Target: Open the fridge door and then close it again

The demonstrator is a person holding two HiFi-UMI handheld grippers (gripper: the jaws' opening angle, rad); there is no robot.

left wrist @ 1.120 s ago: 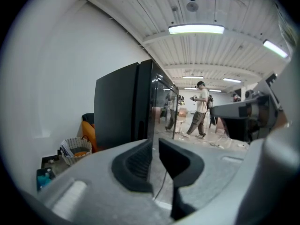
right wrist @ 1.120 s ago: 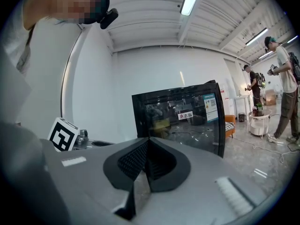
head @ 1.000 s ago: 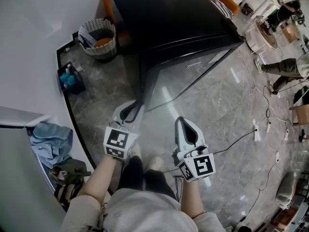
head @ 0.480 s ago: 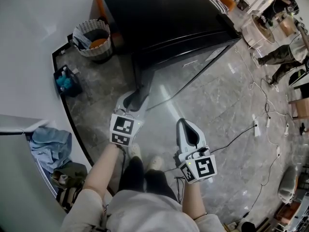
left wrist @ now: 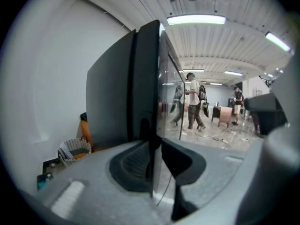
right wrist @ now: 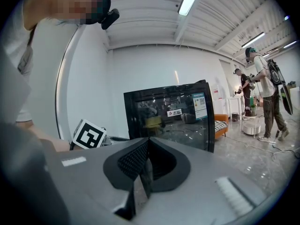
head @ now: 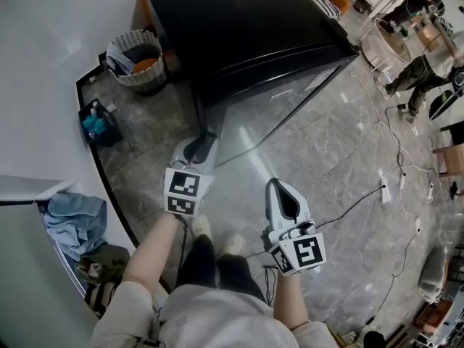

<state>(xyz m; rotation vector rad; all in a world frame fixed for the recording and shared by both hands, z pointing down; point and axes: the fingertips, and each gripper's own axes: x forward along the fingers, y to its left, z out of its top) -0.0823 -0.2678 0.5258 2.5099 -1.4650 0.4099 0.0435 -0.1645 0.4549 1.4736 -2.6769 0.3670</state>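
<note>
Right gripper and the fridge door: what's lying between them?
Only bare grey floor lies between the right gripper and the fridge door, seen in the head view.

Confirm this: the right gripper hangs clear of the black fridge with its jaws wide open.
Not wide open: the right gripper hangs clear of the black fridge with its jaws shut on nothing, as the right gripper view shows.

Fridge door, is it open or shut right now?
Shut, as far as the pictures show: in the head view the fridge door lies flush under the black top, with no gap or interior visible.
</note>
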